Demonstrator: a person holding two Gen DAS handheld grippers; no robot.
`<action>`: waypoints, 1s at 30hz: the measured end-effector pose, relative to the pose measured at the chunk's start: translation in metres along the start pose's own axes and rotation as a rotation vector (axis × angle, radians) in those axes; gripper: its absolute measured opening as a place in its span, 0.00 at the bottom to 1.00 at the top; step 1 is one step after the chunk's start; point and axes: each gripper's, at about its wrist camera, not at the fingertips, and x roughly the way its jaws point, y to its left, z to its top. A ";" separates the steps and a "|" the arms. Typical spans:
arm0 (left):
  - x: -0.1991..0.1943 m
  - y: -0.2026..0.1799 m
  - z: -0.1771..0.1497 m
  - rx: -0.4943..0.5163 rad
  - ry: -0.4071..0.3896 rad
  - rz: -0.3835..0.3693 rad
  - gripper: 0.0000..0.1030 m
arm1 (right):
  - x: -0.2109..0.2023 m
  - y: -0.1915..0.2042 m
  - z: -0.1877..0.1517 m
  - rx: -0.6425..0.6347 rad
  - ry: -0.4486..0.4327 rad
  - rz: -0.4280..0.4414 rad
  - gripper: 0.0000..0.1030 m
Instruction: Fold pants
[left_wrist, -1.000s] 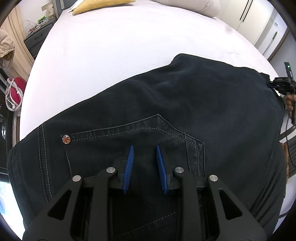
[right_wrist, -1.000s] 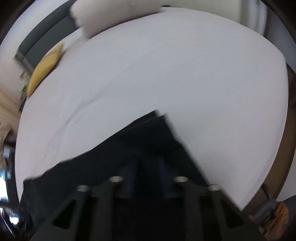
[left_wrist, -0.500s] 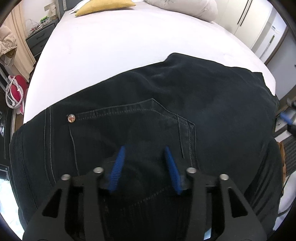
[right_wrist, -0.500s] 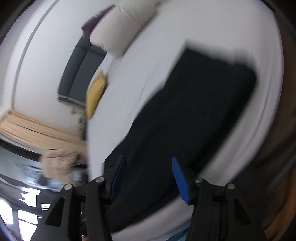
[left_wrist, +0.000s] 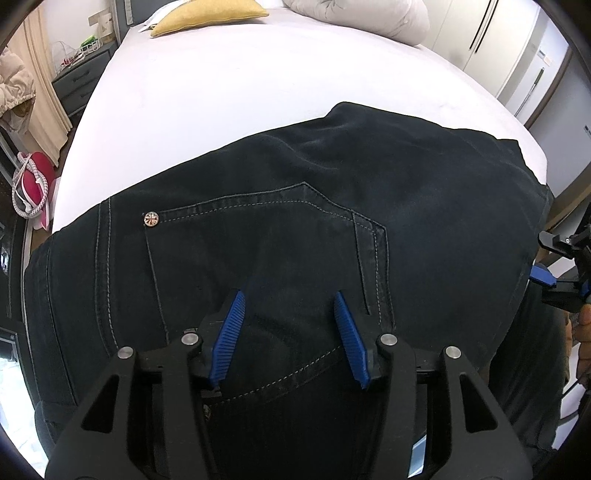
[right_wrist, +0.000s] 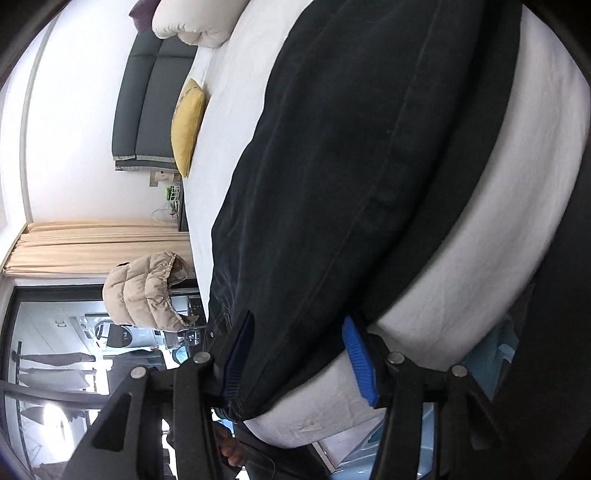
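Dark denim pants (left_wrist: 369, 206) lie folded on the white bed (left_wrist: 240, 92), back pocket and rivet facing up. My left gripper (left_wrist: 289, 295) hovers open over the pocket, its blue pads apart with nothing pinched. At the right rim of the left wrist view the right gripper (left_wrist: 546, 280) shows beside the pants' edge, with a hand behind it. The right wrist view is rolled sideways. There my right gripper (right_wrist: 298, 317) stands open, and the pants' (right_wrist: 369, 147) near edge lies loose between its blue pads at the mattress side.
A yellow cushion (left_wrist: 207, 16) and a white pillow (left_wrist: 362, 18) lie at the head of the bed. Wardrobe doors (left_wrist: 498, 44) stand at the far right, a nightstand (left_wrist: 81, 77) and a pink bag (left_wrist: 33, 184) at the left. A beige puffer jacket (right_wrist: 147, 291) hangs by the curtain.
My left gripper's pads spread from a narrow gap to wide. My right gripper let go of the pants' end, opened, swung round and rolled to the pants' near edge.
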 end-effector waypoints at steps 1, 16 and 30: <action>0.000 -0.002 -0.001 0.000 -0.001 0.001 0.48 | -0.003 -0.005 -0.005 0.005 0.000 0.000 0.52; -0.001 -0.002 -0.003 0.007 0.004 -0.011 0.48 | -0.005 -0.026 -0.016 -0.007 -0.071 -0.023 0.03; 0.003 -0.005 0.000 0.000 0.008 0.003 0.50 | -0.048 -0.050 0.036 0.093 -0.226 0.007 0.05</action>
